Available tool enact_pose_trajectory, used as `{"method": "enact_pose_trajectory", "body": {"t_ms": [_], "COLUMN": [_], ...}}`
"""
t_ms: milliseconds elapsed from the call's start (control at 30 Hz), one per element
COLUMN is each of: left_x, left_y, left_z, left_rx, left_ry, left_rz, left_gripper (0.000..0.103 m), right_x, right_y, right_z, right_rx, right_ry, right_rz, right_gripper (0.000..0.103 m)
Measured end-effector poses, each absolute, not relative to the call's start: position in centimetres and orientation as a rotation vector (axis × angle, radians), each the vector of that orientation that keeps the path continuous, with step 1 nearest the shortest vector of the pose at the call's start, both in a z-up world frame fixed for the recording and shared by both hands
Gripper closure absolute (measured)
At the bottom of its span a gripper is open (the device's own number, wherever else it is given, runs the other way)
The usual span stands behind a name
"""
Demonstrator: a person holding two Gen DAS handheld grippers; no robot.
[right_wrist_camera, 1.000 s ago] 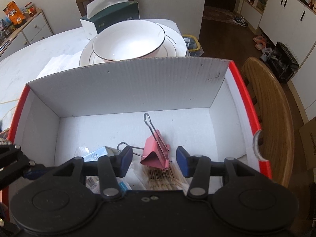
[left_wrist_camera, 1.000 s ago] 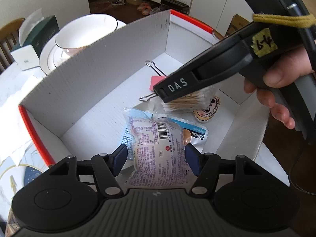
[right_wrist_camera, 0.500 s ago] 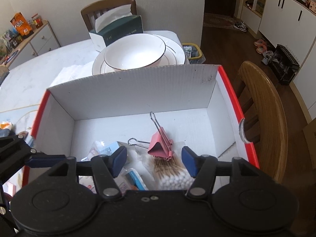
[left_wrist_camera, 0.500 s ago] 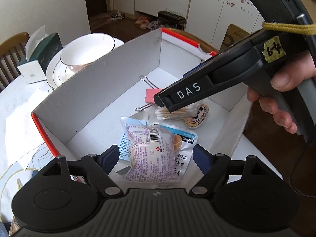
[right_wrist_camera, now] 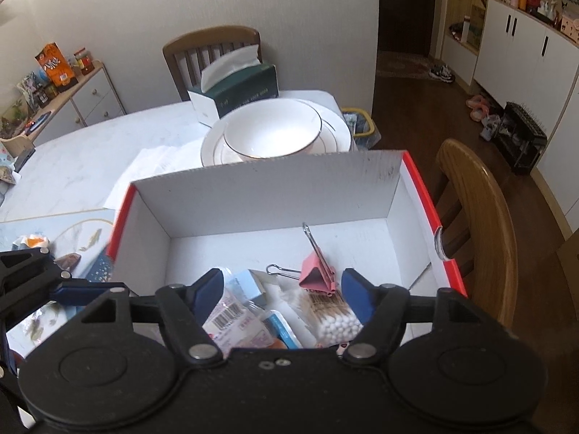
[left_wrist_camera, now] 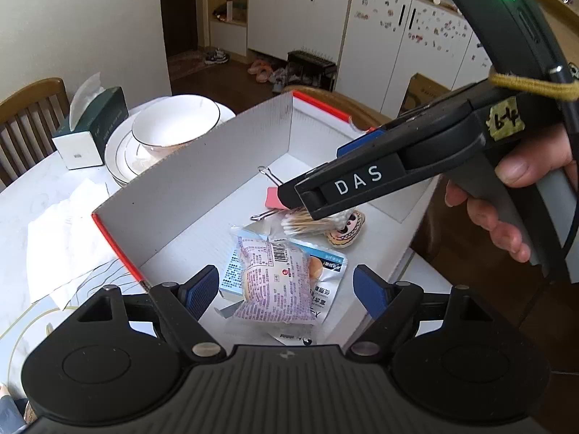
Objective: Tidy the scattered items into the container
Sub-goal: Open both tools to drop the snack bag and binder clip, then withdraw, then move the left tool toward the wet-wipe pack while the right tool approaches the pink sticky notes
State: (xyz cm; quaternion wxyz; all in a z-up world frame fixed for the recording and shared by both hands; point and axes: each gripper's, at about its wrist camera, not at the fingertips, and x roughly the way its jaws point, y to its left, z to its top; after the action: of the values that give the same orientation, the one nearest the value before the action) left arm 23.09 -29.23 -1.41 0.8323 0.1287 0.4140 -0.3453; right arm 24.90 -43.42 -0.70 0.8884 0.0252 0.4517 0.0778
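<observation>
White marble bench (right_wrist_camera: pixel 90 166): red-edged white cardboard box (left_wrist_camera: pixel 202 181) holds purple-wrapped bun packet (left_wrist_camera: pixel 275 282), directly below released left gripper (left_wrist_camera: pixel 286 289). Right gripper (right_wrist_camera: pixel 278 296) opening, empty, over pink binder clip (right_wrist_camera: pixel 316 276).

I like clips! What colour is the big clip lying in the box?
Pink, with silver wire handles. The binder clip shows best in the right wrist view.

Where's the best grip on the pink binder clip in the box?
Grip the pink binder clip across its folded pink body, coming from above. It lies on the cotton swab pack, wire handles splayed flat toward the box wall; those look too thin to hold reliably.
</observation>
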Motion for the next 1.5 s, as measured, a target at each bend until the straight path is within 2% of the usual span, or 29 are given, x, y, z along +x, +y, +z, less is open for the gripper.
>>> {"method": "enact_pose_trajectory", "body": {"t_ms": [467,567,700,867,1500], "left_x": [20.5,20.2,19.7,19.3,20.5], "left_y": [-24.9,-23.6,-21.7,-18.8,-5.8], "left_z": [0.7,0.8,1.1,1.4,0.9], "left_rx": [0.233,0.227,0.211,0.200,0.074], "left_ry": [0.830,0.831,0.821,0.800,0.793], "left_rz": [-0.763,-0.760,-0.753,-0.716,-0.449], "left_gripper": [0.019,0.019,0.008,0.005,0.003], "right_x": [21.4,20.7,19.8,18.6,15.8], "right_y": [-41.1,-40.4,-39.2,-37.0,-27.9], "right_z": [1.2,1.7,2.2,2.5,2.2], "right_rx": [0.088,0.100,0.111,0.094,0.082], "right_ry": [0.865,0.855,0.840,0.830,0.727], "right_rz": [0.132,0.130,0.127,0.132,0.207], "right_gripper": [0.015,0.014,0.013,0.013,0.002]}}
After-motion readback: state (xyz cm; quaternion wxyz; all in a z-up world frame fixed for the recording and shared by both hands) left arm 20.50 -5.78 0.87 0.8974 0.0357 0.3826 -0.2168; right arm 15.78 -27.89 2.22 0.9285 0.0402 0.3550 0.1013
